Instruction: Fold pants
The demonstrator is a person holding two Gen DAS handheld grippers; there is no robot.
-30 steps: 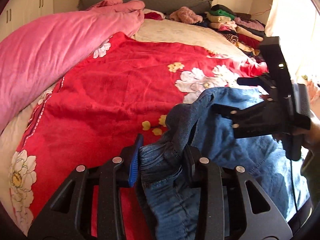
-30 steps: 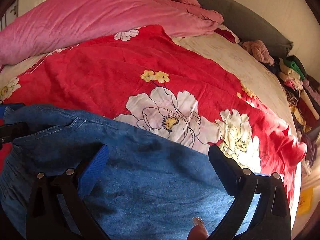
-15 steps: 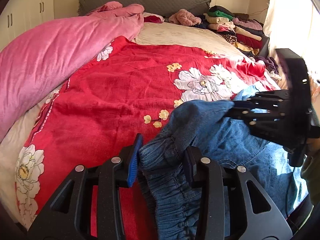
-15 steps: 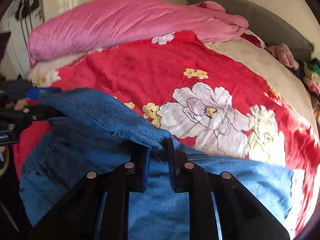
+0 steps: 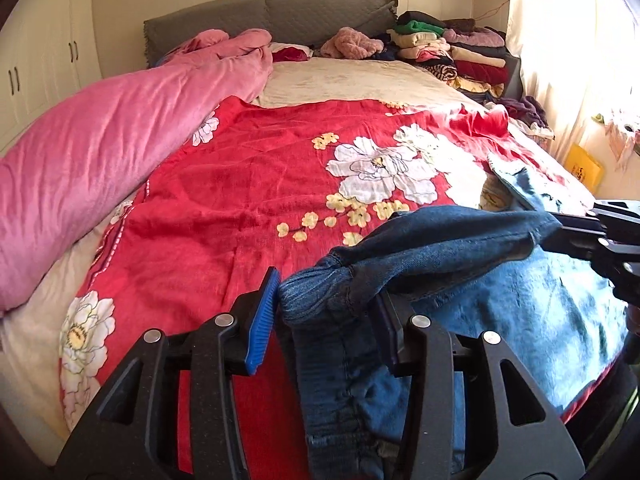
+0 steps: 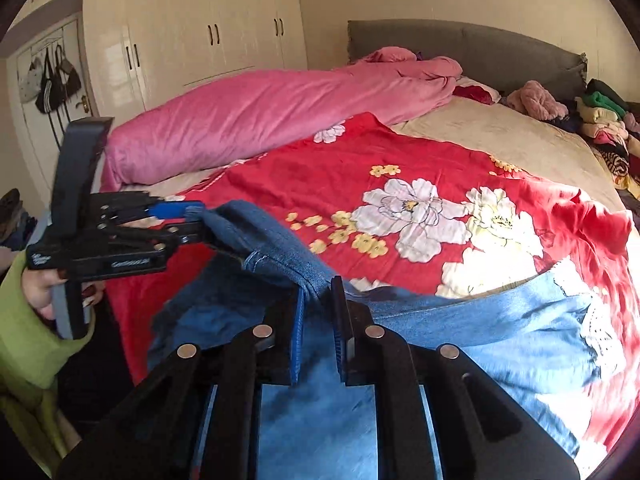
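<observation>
Now, starting at 9 o'clock of the left wrist view, a long pink quilt (image 5: 100,152) lies along the bed's side, and a red floral blanket (image 5: 248,200) covers the bed from there across the middle. At 6 o'clock the left gripper (image 5: 326,316) has its fingers (image 5: 262,320) pinching a bunched, gathered edge of the blue denim pants (image 5: 440,256) (the cloth fills the gap between the blue pads). From that grip a taut band of denim runs toward 3 o'clock, where the right gripper (image 5: 600,236) shows at the frame edge, touching the far end of the band. The rest of the pants spreads over the near corner of the blanket toward 4 o'clock. At 1 o'clock a stack of folded clothes (image 5: 452,48) sits beside the grey headboard (image 5: 280,16).

Seen from the right wrist, the left gripper (image 6: 192,222) appears at 9 o'clock, held by a hand in a green sleeve (image 6: 24,332), gripping one end of the denim. At 6 o'clock the right gripper (image 6: 318,320) has its fingers (image 6: 298,336) drawn nearly together on a ridge of the pants (image 6: 500,320), which lies flat toward 4 o'clock. White wardrobe doors (image 6: 212,40) stand at 11 o'clock.
</observation>
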